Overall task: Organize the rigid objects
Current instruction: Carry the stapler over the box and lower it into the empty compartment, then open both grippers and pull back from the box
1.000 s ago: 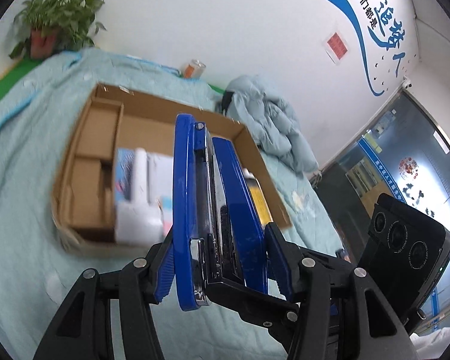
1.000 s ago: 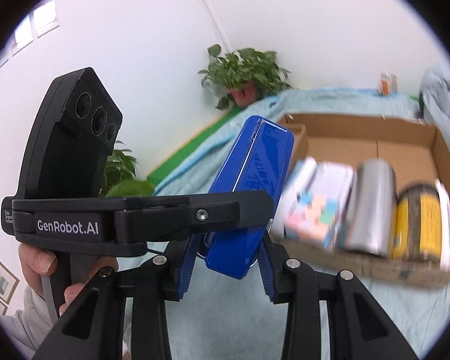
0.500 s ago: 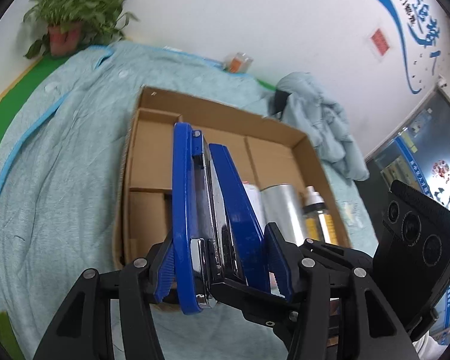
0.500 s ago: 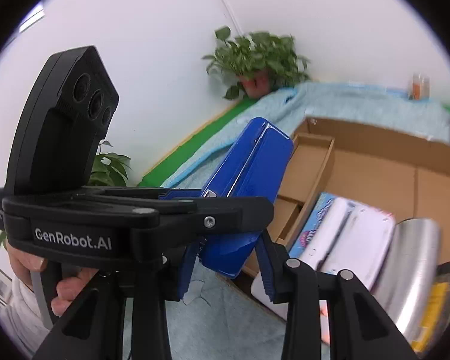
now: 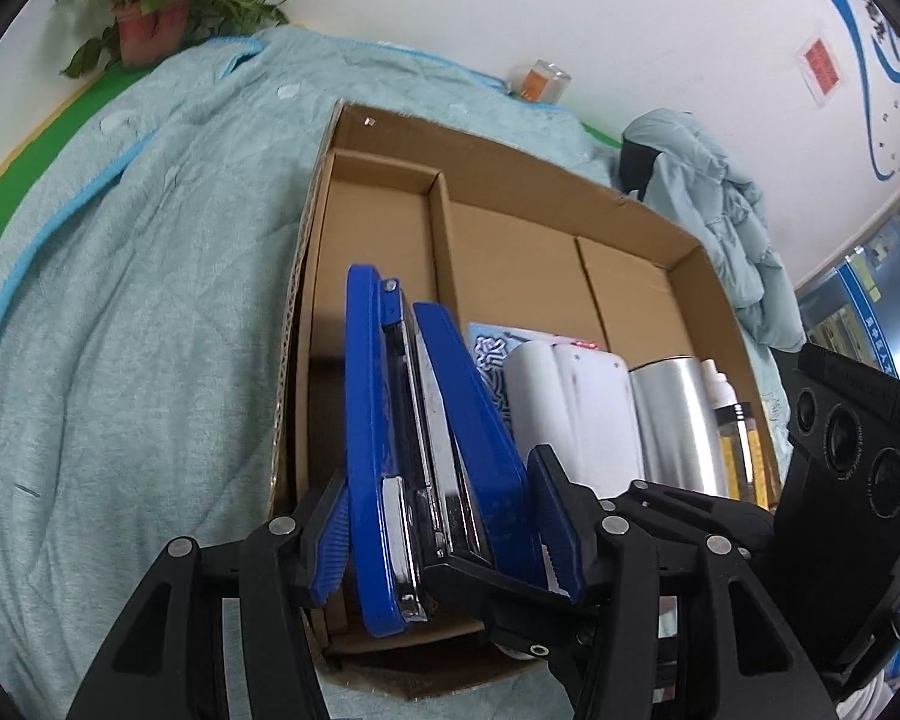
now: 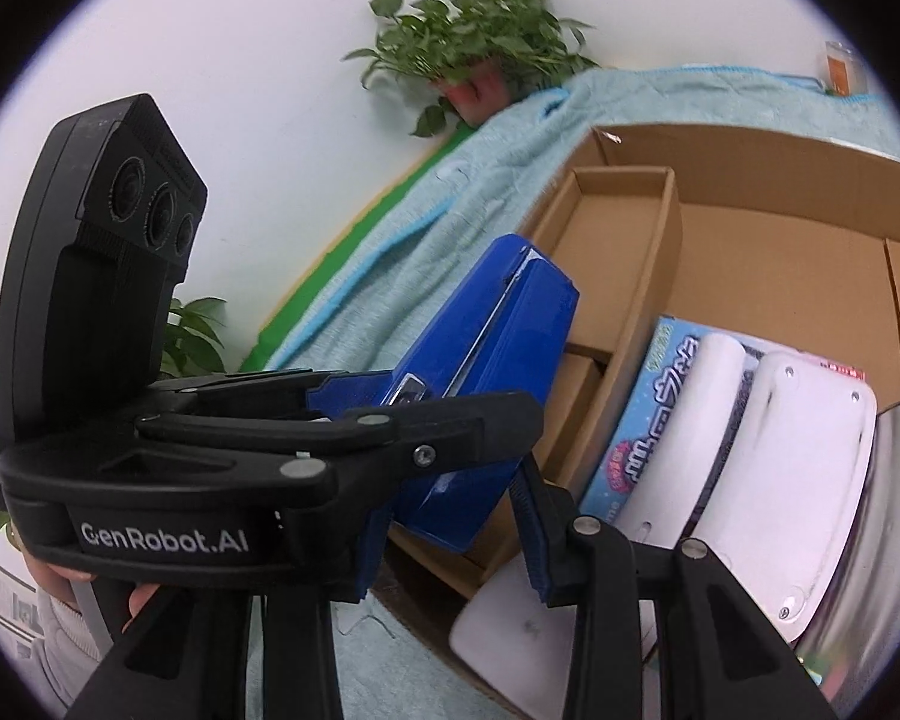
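The left tool (image 5: 444, 531) is closed on a blue stapler (image 5: 426, 438), its blue pads pressing the stapler's two flat sides near the hinged rear end. The stapler's long axis runs straight ahead, along the tool's fingers, nose pointing away and slightly down toward the cardboard box (image 5: 648, 222) on the bed's teal blanket (image 5: 120, 312).

Directly beyond and below the stapler's nose lies the narrow left-hand compartment (image 5: 372, 228) of the box, which runs lengthwise in much the same direction as the stapler. To the right of the tool, past the cardboard divider, a blue printed packet (image 5: 495, 360), a white case (image 5: 576, 408), a silver cylinder (image 5: 681, 426) and a yellow-banded bottle (image 5: 735, 444) fill the wider section side by side.

The right tool (image 6: 450, 546) sits just behind and to the right of the left one; its fingers frame the stapler's base (image 6: 480, 420), though whether they actually touch it is hard to say from this angle, and its opening cannot be read with confidence.

The left tool is plainly the nearer one and carries the load. Judging from the alignment, the stapler would go forward and down into the narrow compartment, keeping its length parallel to the divider so it clears both walls.
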